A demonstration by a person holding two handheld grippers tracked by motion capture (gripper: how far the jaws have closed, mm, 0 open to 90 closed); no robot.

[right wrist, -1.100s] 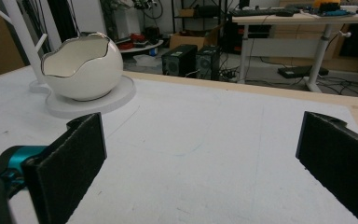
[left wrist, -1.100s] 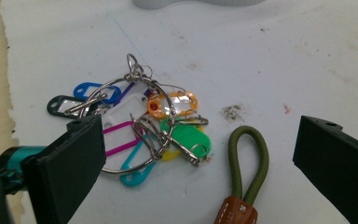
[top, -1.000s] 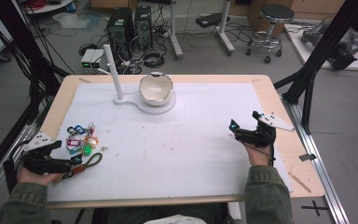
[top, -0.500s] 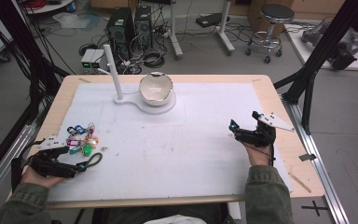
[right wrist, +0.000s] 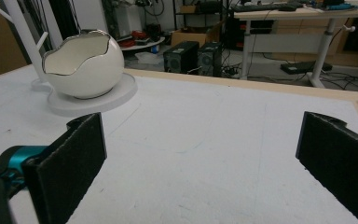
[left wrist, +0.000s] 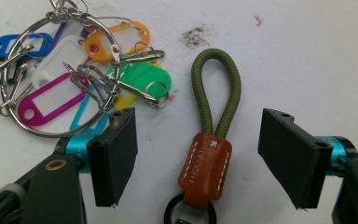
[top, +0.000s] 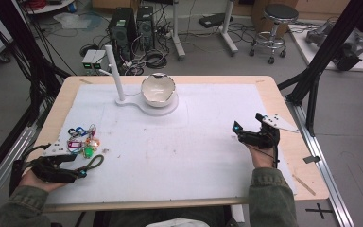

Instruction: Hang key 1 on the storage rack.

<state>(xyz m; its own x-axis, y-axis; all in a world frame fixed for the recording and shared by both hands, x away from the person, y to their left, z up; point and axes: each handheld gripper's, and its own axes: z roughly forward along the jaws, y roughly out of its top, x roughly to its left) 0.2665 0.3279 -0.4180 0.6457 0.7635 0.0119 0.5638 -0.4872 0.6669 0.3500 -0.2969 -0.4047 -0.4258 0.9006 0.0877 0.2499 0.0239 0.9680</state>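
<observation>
Between the left gripper's spread fingers, olive cord loop, right gripper fingers apart

A lab: computer towers, floor cables, black rig frame.

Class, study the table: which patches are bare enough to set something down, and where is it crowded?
The widest bare patch is the white mat between the bowl on its stand, the key tag bunch and the right claw. Another runs right of the bowl to the far right corner. The near left is crowded: tags, green cord loop and the open left claw astride it.
</observation>
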